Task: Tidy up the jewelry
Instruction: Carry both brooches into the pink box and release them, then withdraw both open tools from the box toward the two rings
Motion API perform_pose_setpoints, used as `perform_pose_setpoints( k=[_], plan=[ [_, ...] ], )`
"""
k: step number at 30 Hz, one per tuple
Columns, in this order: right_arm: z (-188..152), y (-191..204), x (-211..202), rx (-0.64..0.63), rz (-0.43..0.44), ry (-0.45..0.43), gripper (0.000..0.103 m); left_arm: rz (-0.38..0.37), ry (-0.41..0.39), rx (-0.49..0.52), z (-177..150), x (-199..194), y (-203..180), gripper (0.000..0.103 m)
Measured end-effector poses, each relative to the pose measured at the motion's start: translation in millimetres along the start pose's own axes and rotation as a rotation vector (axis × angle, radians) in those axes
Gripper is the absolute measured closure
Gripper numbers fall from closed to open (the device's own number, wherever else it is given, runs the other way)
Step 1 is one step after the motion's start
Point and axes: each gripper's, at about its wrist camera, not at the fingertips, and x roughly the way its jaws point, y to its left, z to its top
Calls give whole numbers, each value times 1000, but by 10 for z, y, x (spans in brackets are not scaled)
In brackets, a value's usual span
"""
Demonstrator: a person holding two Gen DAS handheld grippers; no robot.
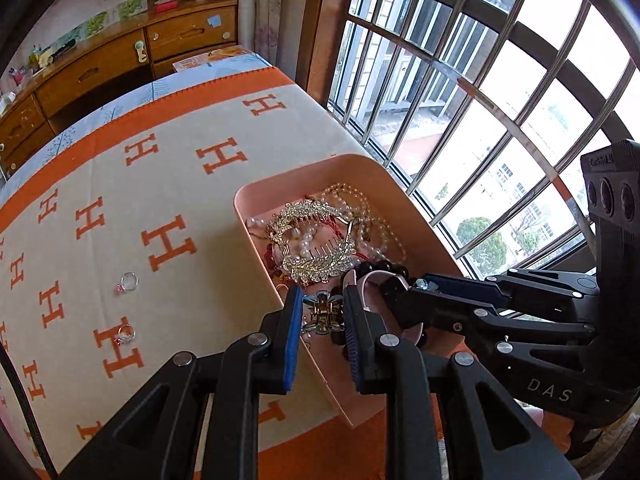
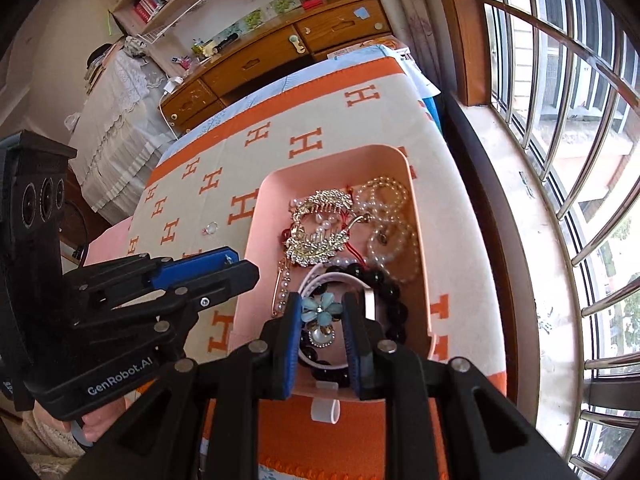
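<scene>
Left gripper (image 1: pixel 322 316) clamped on blue flower hair claw clip (image 1: pixel 322 314), right gripper (image 2: pixel 322 322) clamped on same clip, above pink plastic jewelry tray (image 2: pixel 256 256), two silver rings (image 1: pixel 129 281) on orange H-patterned cloth (image 1: pixel 100 176)

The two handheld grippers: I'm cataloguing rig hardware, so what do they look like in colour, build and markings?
Both are matte black plastic linkages with silver rivet pins and blue ribbed pads on the fingers. The left gripper reads "GenRobot.AI" in white on its body, with three round lenses on its upright block. The right gripper shows "DAS" lettering and the same three-lens block. No sleeves are visible.
</scene>
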Motion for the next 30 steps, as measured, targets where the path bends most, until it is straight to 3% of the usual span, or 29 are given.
perform_pose_setpoints(
  k=[2, 3, 5, 7, 20, 24, 30],
  plan=[
    [-17, -33, 9, 6, -17, -3, 82, 23, -2, 9, -25, 20, -20, 83],
    [-36, -54, 12, 10, -21, -7, 80, 30, -3, 16, -36, 18, -38, 77],
    [-49, -84, 6, 21, -15, -13, 73, 42, -18, 23, -46, -16, -56, 58],
    [-72, -127, -6, 35, -15, -19, 72, 69, -52, 26, -61, -92, -58, 39],
    [-162, 68, -201, -22, -56, -124, 72, 203, -153, -31, -283, -499, 162, 28],
    [-150, 202, -156, -50, -42, -115, 72, 244, -200, -45, -396, -661, 276, 21],
    [-117, 493, -112, -96, -26, -129, 72, 289, -231, -64, -523, -815, 452, 20]
  ],
)
